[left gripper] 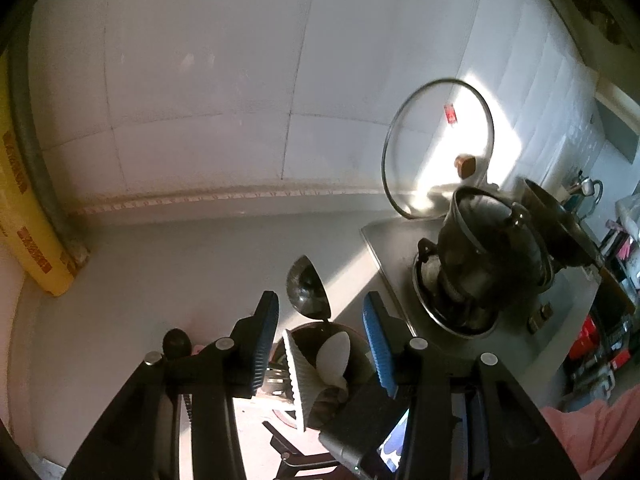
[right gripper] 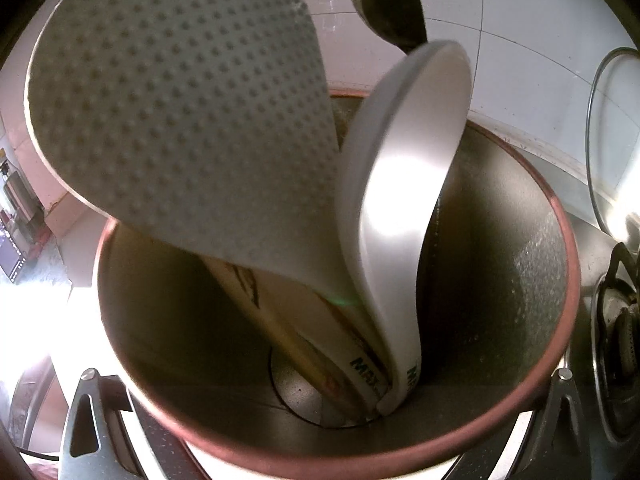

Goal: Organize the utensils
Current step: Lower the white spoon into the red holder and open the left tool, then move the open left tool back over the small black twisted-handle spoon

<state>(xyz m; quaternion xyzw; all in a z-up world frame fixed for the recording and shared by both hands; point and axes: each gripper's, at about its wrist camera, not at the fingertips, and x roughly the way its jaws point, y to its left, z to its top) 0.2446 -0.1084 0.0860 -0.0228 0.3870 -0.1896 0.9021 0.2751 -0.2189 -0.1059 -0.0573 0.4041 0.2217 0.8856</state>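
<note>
Kitchen counter (left gripper: 132, 280), tiled wall behind. Left gripper (left gripper: 320, 336) wide open, empty, above utensil holder (right gripper: 556, 240). Right gripper's fingers hidden under holder rim, state unclear. Dimpled rice paddle (right gripper: 180, 92), white spoon (right gripper: 404, 200) inside; ladle (left gripper: 308, 288) behind; stove pot (left gripper: 492, 256) farther.

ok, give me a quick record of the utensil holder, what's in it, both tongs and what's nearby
holder: round cup with a reddish rim, standing on the counter
contents: dimpled rice paddle, white spoon, dark ladle, all handle down
left tongs: open, above the holder, empty
right tongs: fingertips out of view, arms either side of the holder
nearby: pot on stove, glass lid against wall
</note>
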